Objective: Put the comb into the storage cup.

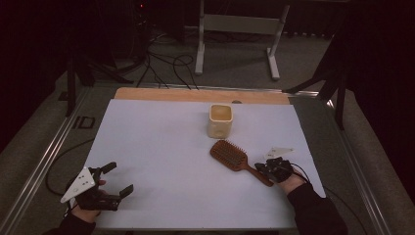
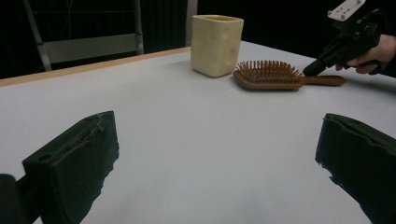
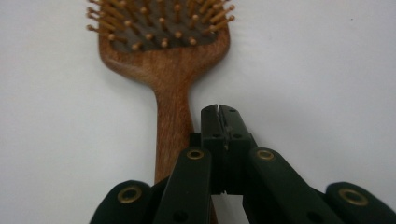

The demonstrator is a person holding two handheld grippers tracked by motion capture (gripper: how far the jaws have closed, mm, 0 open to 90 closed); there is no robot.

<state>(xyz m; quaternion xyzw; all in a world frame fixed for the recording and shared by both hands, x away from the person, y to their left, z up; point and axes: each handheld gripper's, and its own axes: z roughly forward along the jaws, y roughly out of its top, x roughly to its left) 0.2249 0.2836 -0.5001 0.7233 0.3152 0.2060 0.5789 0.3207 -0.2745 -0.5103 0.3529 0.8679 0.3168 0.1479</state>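
A wooden paddle hairbrush (image 1: pixel 234 155) (image 2: pixel 268 74) (image 3: pixel 168 60) lies bristles up on the white table cover, right of centre, its handle pointing toward the near right. My right gripper (image 1: pixel 259 168) (image 3: pixel 218 111) is shut, its jaws pressed together with nothing between them. Its tip sits just beside the handle, close over it. The left gripper view shows that right gripper (image 2: pixel 311 71) with its tip at the handle. A cream square cup (image 1: pixel 220 120) (image 2: pixel 217 44) stands upright just behind the brush. My left gripper (image 1: pixel 121 178) (image 2: pixel 215 154) is open at the near left, holding nothing.
The white cover (image 1: pixel 161 147) spans most of the table, with a bare wooden strip (image 1: pixel 195 94) along the far edge. Beyond the table, a grey metal stand (image 1: pixel 240 24) and loose cables (image 1: pixel 166 63) are on the floor.
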